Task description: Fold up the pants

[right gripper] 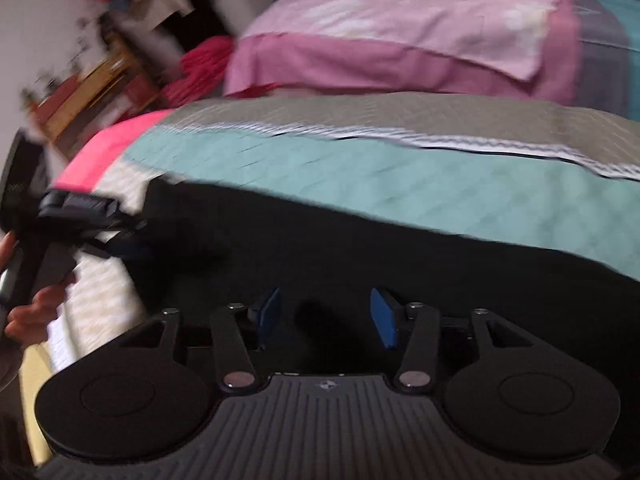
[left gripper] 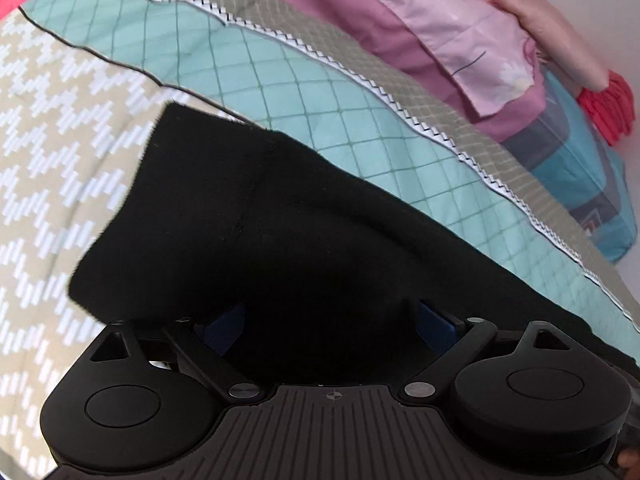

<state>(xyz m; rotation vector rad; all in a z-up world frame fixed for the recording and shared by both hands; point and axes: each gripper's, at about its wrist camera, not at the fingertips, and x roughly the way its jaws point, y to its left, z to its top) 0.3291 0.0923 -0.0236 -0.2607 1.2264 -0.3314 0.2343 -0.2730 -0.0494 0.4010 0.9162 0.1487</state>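
One pair of black pants (left gripper: 280, 232) lies on a patterned quilt (left gripper: 60, 140), with two grippers working it. The left gripper (left gripper: 332, 320) has cloth draped between its blue pads (left gripper: 436, 324); whether they pinch it cannot be told. The right gripper (right gripper: 326, 312) stands apart, pants beneath and ahead. Beyond the pants' far edge, teal quilt runs bare toward two pink pillows (right gripper: 400, 40).
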